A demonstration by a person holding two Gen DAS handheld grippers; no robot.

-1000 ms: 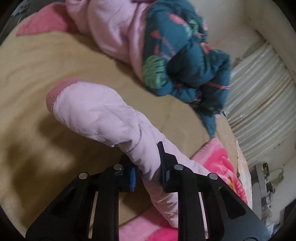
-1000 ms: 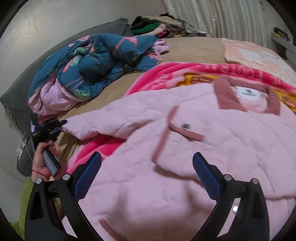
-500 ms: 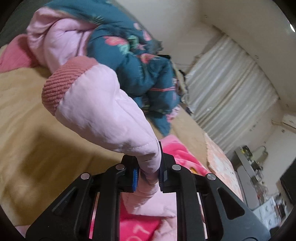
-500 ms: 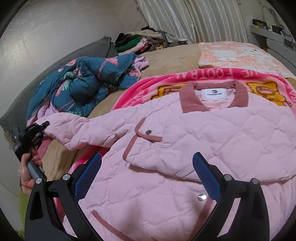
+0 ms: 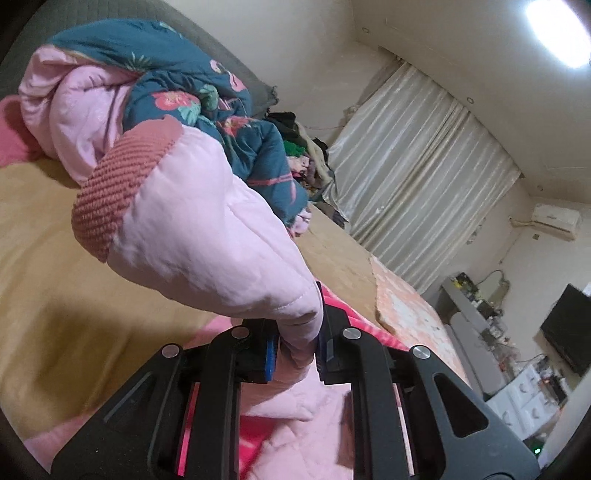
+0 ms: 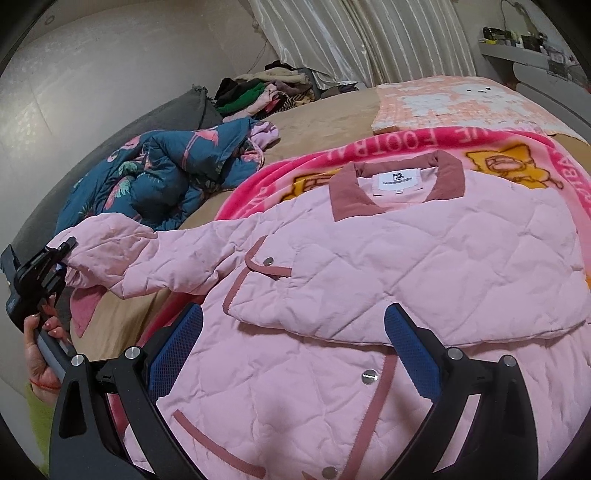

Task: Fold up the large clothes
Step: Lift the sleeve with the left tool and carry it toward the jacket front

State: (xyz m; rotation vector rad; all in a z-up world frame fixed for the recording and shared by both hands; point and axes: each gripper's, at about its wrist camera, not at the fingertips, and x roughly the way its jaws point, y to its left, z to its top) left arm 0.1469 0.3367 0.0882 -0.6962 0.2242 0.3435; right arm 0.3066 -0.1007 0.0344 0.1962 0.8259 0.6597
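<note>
tan plush sheet covers the bed, with a hot-pink cartoon-print fleece blanket spread over it and a peach patterned blanket beyond; pale pleated curtains hang along the far wall, with a heap of dark and green clothes at their foot; a crumpled teal floral quilt with a pink lining lies near the grey headboard;
the pale pink quilted jacket with a dusty-rose collar lies flat, front up, on the fleece blanket; its sleeve stretches out sideways, lifted off the bed;
the left claw is clamped on that sleeve just behind the ribbed rose cuff, which juts up in front of the lens;
only the left view shows the ceiling lamp, wall air conditioner and black screen;
only the right view shows the whole jacket, the person's hand on the left handle, and the right claw spread wide above the jacket front, gripping nothing.
</note>
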